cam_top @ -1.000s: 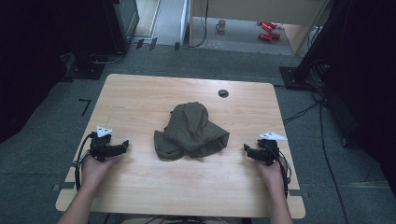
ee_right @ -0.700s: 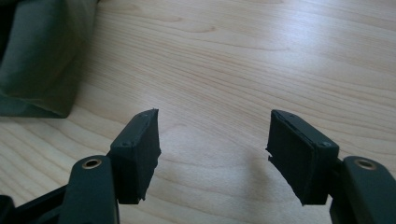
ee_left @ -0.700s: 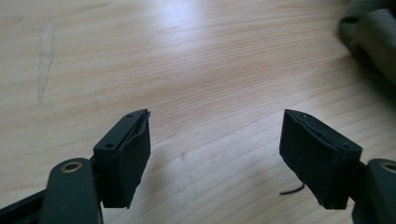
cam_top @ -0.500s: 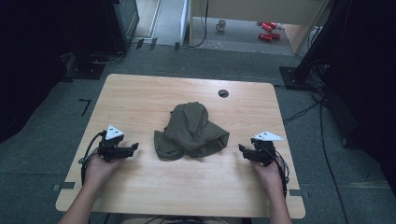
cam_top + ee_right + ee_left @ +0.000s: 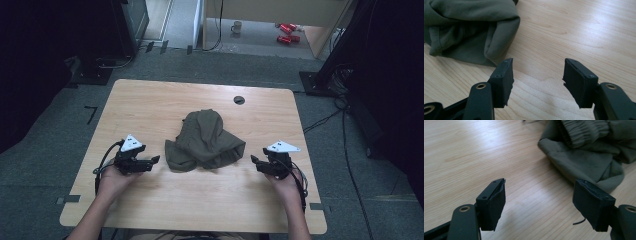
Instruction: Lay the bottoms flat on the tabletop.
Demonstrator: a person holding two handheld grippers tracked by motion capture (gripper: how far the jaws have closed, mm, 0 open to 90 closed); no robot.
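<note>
Lying between left claw (image 5: 156, 160), right claw (image 5: 254, 161), garment (image 5: 205, 141)

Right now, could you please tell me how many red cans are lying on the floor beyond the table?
2 that I can make out: one red can and another just behind it, together on the floor past the far right corner of the table. More may be hidden.

Light wooden desk (image 5: 150, 100) with rounded corners, and there's a round black cable grommet (image 5: 239, 100) near its far edge, a bit right of centre. Grey carpet floor (image 5: 50, 150) all around. Past the far side, on a paler bit of floor, a mug (image 5: 236, 27) and some red cans (image 5: 287, 33) lying to its right. Black cables (image 5: 345, 145) trail over the carpet on the right.
</note>
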